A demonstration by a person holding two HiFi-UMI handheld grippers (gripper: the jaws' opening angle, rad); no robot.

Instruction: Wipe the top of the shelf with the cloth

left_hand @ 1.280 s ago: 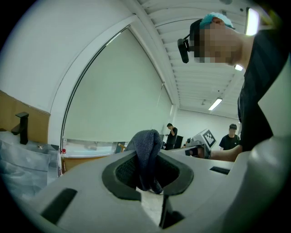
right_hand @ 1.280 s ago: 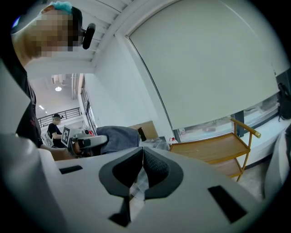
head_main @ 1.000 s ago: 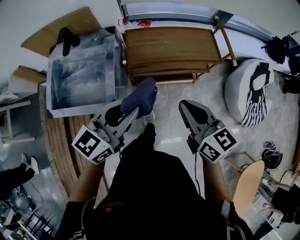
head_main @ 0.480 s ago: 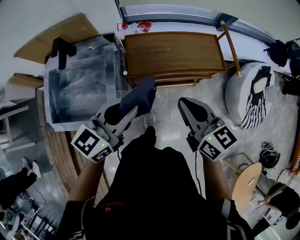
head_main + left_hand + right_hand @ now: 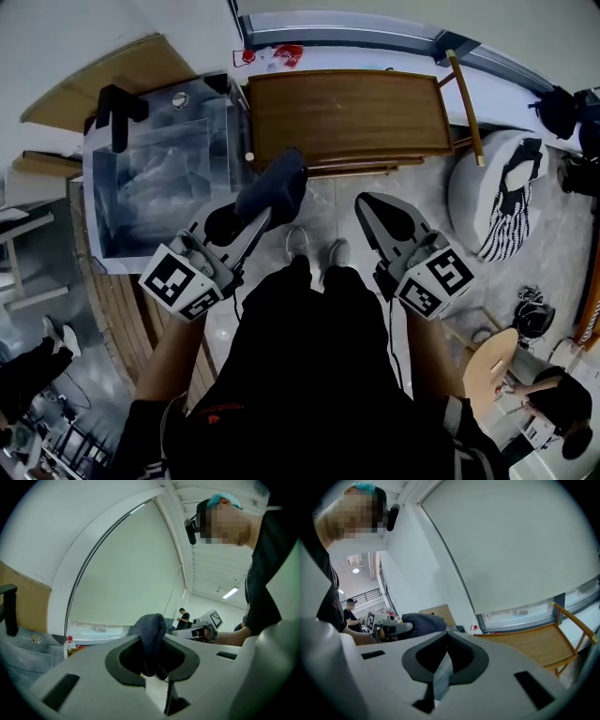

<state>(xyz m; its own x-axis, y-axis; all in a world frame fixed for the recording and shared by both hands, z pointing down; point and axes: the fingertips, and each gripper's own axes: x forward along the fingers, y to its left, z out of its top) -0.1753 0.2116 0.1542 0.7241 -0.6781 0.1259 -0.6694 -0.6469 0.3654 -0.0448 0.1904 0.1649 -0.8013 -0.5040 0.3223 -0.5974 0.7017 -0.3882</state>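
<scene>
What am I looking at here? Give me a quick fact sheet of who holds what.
Left gripper: shut on cloth
Cloth: dark blue, bunched
Right gripper: shut, empty
Shelf: wooden, ahead of both grippers
Cloth and shelf: apart, wiping not yet started
Clear box: left of shelf in head view

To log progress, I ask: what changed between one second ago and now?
The person stepped toward the wooden shelf: a second shoe now shows beside the first. The left gripper carried the dark blue cloth nearer the shelf's front edge. Unchanged: left gripper shut on the cloth, right gripper shut and empty, shelf top not yet touched.
</scene>
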